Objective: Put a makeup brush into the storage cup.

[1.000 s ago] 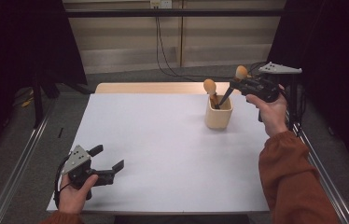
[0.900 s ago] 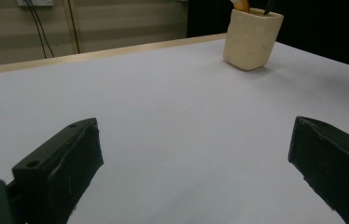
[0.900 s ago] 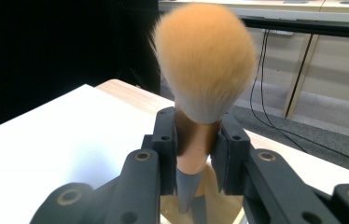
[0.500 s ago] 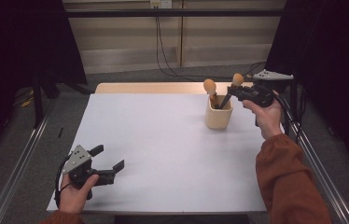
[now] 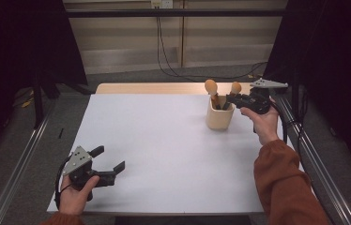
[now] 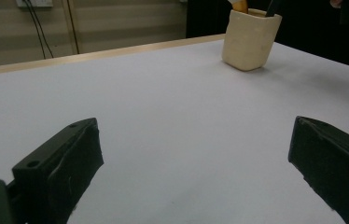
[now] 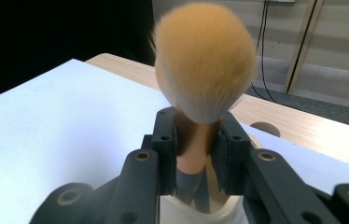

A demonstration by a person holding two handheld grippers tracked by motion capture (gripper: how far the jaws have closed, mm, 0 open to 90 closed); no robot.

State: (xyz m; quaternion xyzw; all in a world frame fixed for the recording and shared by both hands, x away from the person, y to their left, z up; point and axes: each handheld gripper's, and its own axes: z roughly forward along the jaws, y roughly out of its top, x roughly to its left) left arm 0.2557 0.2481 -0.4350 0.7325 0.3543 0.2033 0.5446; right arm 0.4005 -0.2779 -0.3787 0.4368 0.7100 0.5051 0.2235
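Observation:
A cream cup (image 5: 220,118) stands at the table's far right, and in the left gripper view the cup (image 6: 249,39) is far off. One tan-bristled brush (image 5: 210,86) stands in it. My right gripper (image 5: 230,99) is just right of the cup, shut on the handle of a second brush (image 5: 235,87) whose lower end dips into the cup. In the right gripper view the brush head (image 7: 203,60) rises above the right gripper (image 7: 198,137), with the cup rim (image 7: 182,211) below. My left gripper (image 5: 109,158) rests open at the near left, nothing between its jaws (image 6: 194,128).
The white table top (image 5: 164,140) lies between the two hands. A wooden strip (image 5: 155,88) runs along its far edge. Metal rails (image 5: 19,168) flank both sides, and cables hang on the back wall.
My right gripper has come down with the brush, bringing its handle into the cup. The left gripper has stayed where it was.

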